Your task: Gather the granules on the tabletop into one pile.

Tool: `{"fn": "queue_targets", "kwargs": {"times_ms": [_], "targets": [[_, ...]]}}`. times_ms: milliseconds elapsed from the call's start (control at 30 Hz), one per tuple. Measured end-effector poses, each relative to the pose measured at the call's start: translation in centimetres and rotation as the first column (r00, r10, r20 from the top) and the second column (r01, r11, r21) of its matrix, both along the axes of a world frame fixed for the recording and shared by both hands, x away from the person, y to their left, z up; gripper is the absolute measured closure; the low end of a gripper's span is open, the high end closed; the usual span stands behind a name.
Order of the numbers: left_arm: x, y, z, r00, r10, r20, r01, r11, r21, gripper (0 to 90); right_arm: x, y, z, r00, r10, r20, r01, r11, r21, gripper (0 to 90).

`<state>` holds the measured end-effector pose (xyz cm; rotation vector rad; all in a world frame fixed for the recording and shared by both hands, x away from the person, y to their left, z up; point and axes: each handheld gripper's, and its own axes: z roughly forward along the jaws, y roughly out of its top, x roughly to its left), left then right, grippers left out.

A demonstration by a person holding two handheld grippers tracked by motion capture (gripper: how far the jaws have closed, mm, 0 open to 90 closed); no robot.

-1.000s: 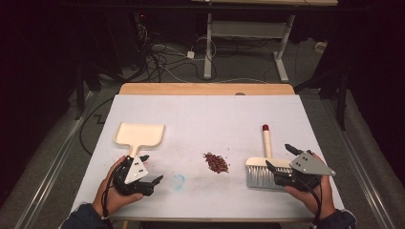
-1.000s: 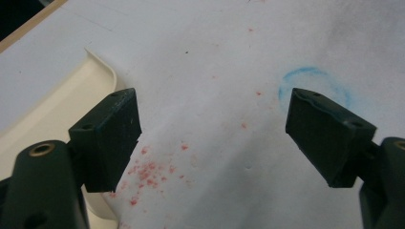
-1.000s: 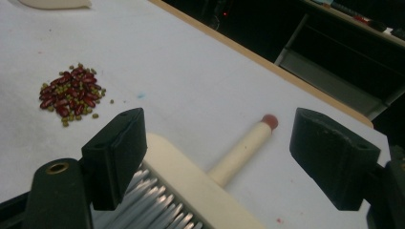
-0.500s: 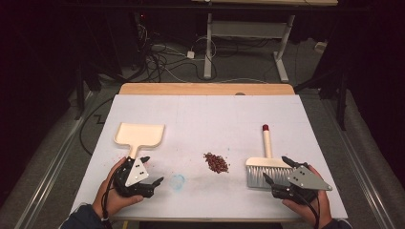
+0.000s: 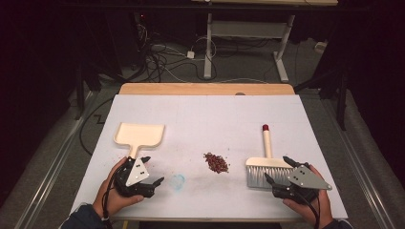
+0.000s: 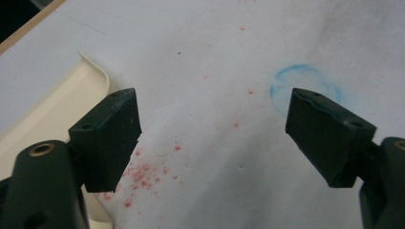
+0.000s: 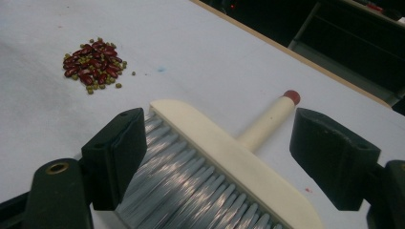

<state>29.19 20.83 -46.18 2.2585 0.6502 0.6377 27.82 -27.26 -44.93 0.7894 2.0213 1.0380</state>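
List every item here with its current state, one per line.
dustpan: flat on the table, empty, not gripped.
brush: lying flat, bristles toward the person, not gripped.
bean pile: heaped between dustpan and brush, unswept.
left gripper: open, beside the dustpan handle.
right gripper: open, over the bristles.

You have no text, label, brand, number or sign to read here. The only mark on your tabletop (image 5: 215, 114) is a faint blue ring (image 6: 305, 88) drawn on the white surface, and it holds no letters.
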Motion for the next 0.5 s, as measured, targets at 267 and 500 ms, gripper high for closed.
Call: {"fn": "queue_targets", "kwargs": {"times_ms": [267,500], "targets": [[-0.01,0.00,-0.02,1.0000,-0.002,-0.002,0.002,1.0000,0.005,18.7,0.00,0.19,-0.06,0.9999,0.008,-0.008,-0.008,1.000,-0.008,21.0],[0.11,-0.07,-0.03,1.0000,-0.004,-0.003,0.004,1.0000,0.006,18.7,-0.02,0.25,-0.05,0.9998,0.013,-0.012,-0.013,1.000,-0.009,20.9]]}}
